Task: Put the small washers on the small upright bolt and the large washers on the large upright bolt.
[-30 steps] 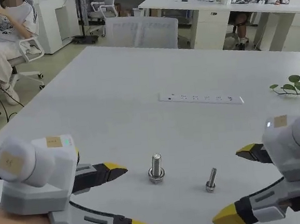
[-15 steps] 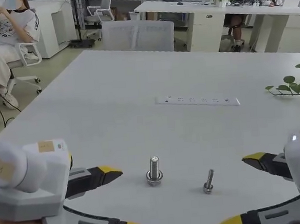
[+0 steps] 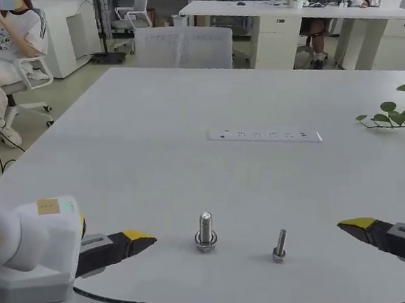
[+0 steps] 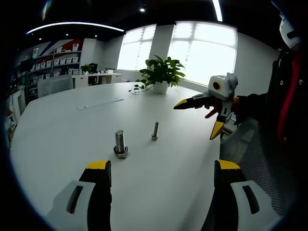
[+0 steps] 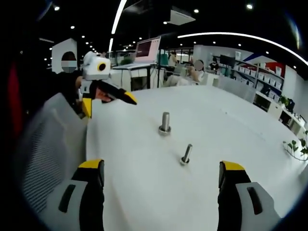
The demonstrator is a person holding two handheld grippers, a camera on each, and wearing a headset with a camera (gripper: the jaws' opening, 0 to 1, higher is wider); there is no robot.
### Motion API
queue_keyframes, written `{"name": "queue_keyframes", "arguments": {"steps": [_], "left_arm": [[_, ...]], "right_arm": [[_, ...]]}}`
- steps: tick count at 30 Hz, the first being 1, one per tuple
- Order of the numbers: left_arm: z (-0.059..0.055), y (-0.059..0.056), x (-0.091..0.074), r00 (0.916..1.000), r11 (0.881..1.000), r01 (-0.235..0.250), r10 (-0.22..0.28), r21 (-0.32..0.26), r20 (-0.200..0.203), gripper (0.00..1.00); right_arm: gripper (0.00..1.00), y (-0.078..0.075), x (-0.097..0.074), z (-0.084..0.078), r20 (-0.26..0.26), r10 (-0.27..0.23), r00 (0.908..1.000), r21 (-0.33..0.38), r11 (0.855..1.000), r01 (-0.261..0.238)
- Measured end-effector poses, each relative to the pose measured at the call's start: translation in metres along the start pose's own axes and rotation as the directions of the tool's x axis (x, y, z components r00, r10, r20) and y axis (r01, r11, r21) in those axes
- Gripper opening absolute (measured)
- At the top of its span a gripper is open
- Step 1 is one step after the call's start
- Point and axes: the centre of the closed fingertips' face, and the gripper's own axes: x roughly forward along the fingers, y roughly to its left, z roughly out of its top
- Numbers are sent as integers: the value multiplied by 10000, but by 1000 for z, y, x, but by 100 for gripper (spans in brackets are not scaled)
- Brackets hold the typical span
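Both bolts stand upright on the white counter (image 3: 151, 127), and the large upright bolt (image 3: 206, 232) is the one to steer by: it sits out in the open with a wider ring of metal at its foot, though whether that is a washer or the bolt's own head is too small to tell. The small upright bolt (image 3: 279, 246) stands near it, off to the right as the person sees it and a touch closer to them, leaning slightly, also with a little collar at its base. The left tool (image 3: 163, 275) hangs to the left of the large bolt, near the counter's edge, yellow-tipped jaws spread wide with nothing between them. The right tool (image 5: 161, 167) is on the other side, past the small bolt from the large one, jaws just as wide apart and holding nothing. Both tools are well apart from the bolts and touching neither. Beyond the large bolt, further up the counter, lies a white power strip (image 3: 264, 134), and out past that to the right a leafy sprig (image 3: 392, 115) reaches in over the counter's edge.
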Motion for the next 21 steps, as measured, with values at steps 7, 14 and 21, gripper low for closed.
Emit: {"name": "queue_keyframes", "arguments": {"steps": [7,14,21], "left_arm": [[-3,1,1,10000,10000,-15,15,-83,-67,89],[-6,1,1,10000,9998,-69,67,-180,-61,89],[-7,2,0,9999,9996,-137,136,-245,-43,89]], "right_arm": [[100,1,1,0,185,49,9998,210,9998,-53],[100,2,6,-1,140,99,9999,267,9996,-102],[100,4,7,-2,117,105,9999,320,9994,-108]]}}
